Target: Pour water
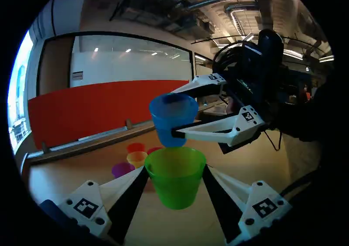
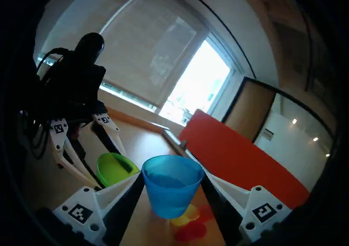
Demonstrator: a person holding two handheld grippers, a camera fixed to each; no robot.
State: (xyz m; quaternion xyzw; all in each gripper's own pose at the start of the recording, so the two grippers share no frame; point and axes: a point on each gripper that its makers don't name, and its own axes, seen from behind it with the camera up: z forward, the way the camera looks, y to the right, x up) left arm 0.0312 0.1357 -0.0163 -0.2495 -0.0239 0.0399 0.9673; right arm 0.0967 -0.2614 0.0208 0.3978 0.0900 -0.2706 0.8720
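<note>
My left gripper (image 1: 174, 169) is shut on a green cup (image 1: 176, 180), held upright above the wooden table (image 1: 261, 158). Just above and behind it hangs a blue cup (image 1: 173, 117), close to upright, with my right gripper (image 1: 174, 113) shut on it from the right. In the right gripper view, the blue cup (image 2: 172, 185) sits between my right gripper's (image 2: 172, 178) fingers, and its inside looks darker low down, maybe water. The green cup (image 2: 113, 167) is lower left there, tipped so its mouth shows, held by the left gripper (image 2: 111, 169).
Small red (image 1: 135, 148), yellow (image 1: 137, 158) and purple (image 1: 122, 169) cups stand on the table beyond the green cup. A red wall panel (image 1: 87, 111) with glass above runs behind the table. A bright window (image 2: 196, 84) lies to one side.
</note>
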